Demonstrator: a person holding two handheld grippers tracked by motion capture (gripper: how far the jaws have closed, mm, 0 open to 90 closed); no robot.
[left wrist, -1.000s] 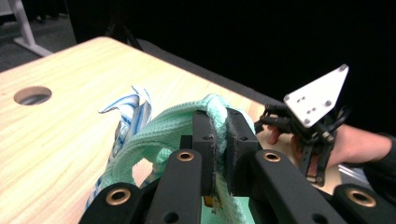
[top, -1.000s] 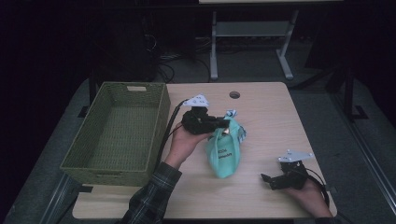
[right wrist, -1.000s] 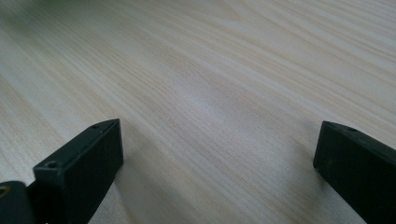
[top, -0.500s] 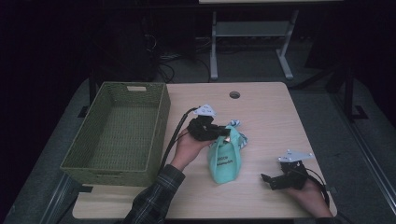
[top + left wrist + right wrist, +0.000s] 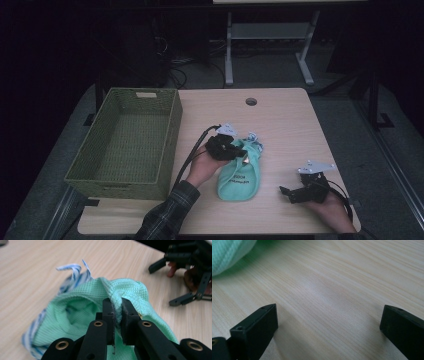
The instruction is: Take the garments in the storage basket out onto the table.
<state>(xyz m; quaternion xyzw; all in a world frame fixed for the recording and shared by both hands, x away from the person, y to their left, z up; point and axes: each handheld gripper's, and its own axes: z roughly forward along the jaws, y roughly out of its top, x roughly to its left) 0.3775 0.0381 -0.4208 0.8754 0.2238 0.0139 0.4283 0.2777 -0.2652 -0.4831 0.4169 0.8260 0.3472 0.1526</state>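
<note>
A mint-green knitted cloth bag [image 5: 241, 172] with dark lettering lies in the middle of the wooden table [image 5: 285, 120]. A blue-and-white striped strip [image 5: 72, 268] sticks out at its far end. My left gripper [image 5: 239, 154] is shut on a fold of the green cloth [image 5: 117, 293] at the bag's upper end. My right gripper [image 5: 289, 194] rests on the table near the front right, open, jaws pointing left toward the bag with bare wood between them. A corner of the green bag [image 5: 229, 252] shows in the right gripper view.
A large green woven basket [image 5: 125, 142] stands on the left part of the table, nothing inside it. A round cable hole [image 5: 251, 101] sits near the table's far edge. Cables and a metal stand [image 5: 270, 45] lie on the floor beyond.
My left gripper has slid toward the front with the bag's top end in its jaws, and the bag has bunched shorter. The right gripper has stayed put.
</note>
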